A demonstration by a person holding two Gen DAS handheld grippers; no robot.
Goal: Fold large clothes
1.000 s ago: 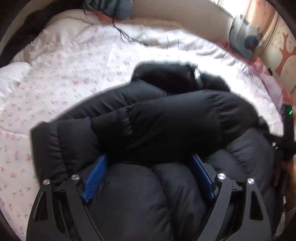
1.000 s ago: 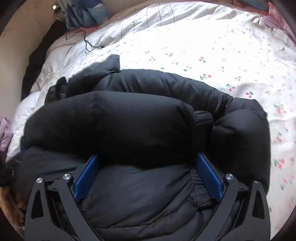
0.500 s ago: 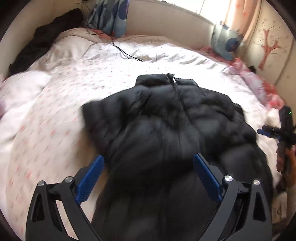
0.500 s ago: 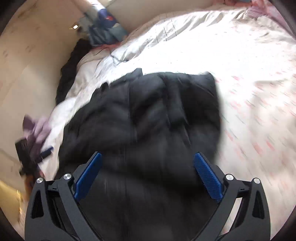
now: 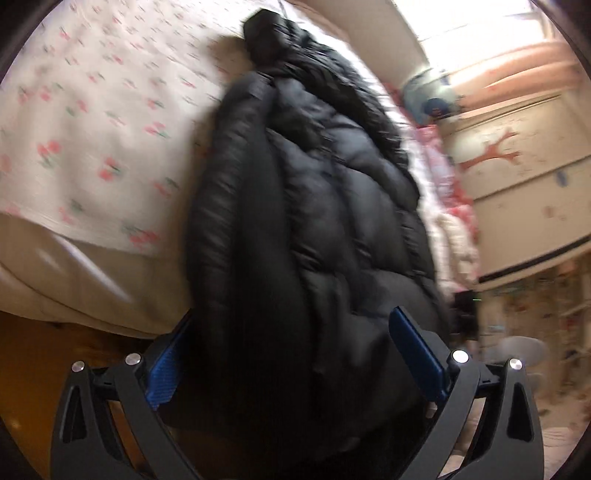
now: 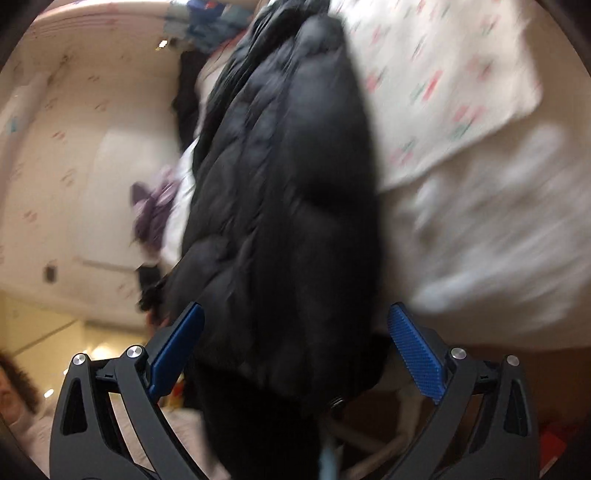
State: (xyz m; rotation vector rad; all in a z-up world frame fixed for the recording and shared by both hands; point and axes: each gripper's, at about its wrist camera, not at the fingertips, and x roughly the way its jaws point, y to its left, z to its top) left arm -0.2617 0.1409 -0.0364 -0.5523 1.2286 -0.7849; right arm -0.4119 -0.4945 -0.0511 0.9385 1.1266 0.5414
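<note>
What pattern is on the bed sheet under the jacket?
White sheet with small pink-red cherry prints, clearest in the left wrist view.

Black jacket [image 5: 332, 221]: quilted, puffy cloth, faint sheen. Bedsheet [image 5: 92, 110]: matt printed cloth. Gripper pads [image 6: 415, 354]: blue, ribbed. Gripper arms: matt black, shiny metal screws.

A bed with a cherry-print sheet [image 5: 92, 122] fills the room; a cream wall [image 5: 517, 177] bears a red tree decal [image 5: 495, 151], and a bright window [image 5: 476, 22] glows above.

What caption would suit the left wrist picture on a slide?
Open left gripper astride a black quilted puffer jacket on a cherry-print bedsheet.
</note>
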